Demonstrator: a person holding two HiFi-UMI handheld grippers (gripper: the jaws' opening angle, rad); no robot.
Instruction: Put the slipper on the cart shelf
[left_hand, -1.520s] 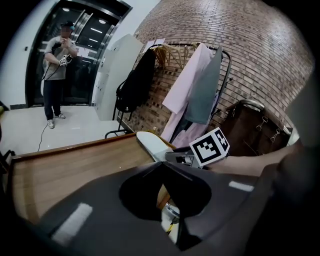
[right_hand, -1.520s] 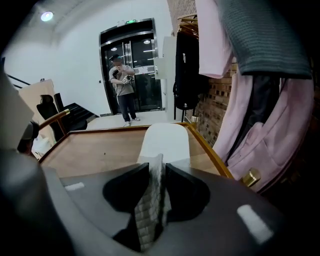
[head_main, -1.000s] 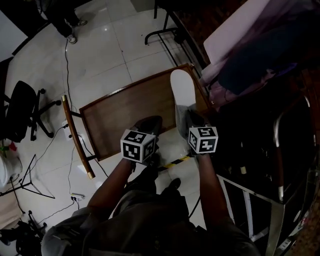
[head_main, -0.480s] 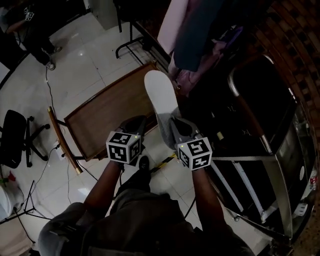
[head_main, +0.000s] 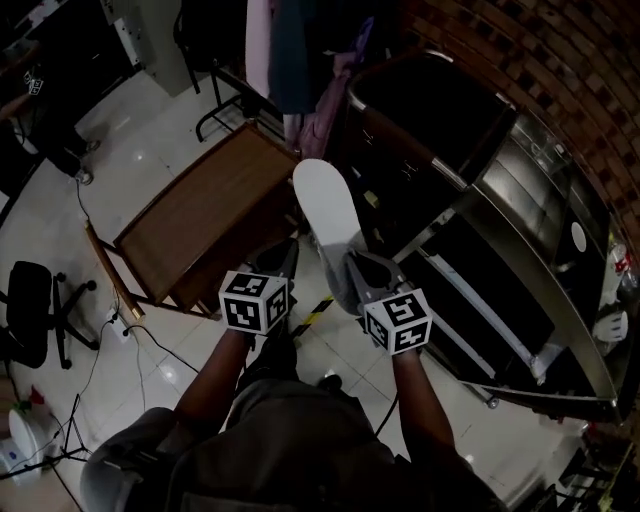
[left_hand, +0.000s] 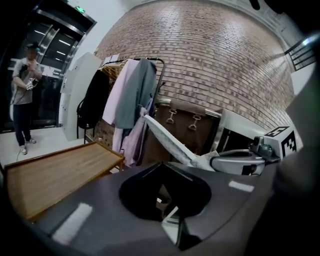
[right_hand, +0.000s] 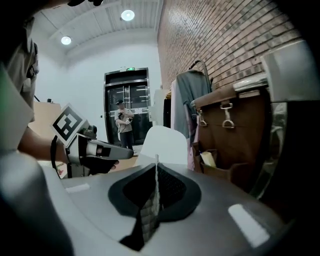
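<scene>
A white slipper (head_main: 325, 213) sticks out forward, sole up, clamped at its heel end by my right gripper (head_main: 358, 275), which is shut on it. In the right gripper view the slipper (right_hand: 163, 143) rises beyond the jaws and its thin edge runs between them. The left gripper view shows the slipper (left_hand: 167, 139) slanting up from the right gripper (left_hand: 235, 162). My left gripper (head_main: 281, 266) hangs just left of the slipper, jaws together on nothing. The metal cart (head_main: 535, 290) with dark shelves stands to the right of the slipper.
A low wooden table (head_main: 185, 225) sits left of the grippers. A clothes rack with hanging garments (head_main: 295, 50) and a brown bag (left_hand: 187, 124) stand ahead by the brick wall. An office chair (head_main: 25, 310) and floor cables lie far left. A person (left_hand: 24, 95) stands at a distance.
The view has swung right. Both grippers and the slipper have moved off the wooden table toward the metal cart, which now fills the right side. The grip on the slipper is unchanged.
</scene>
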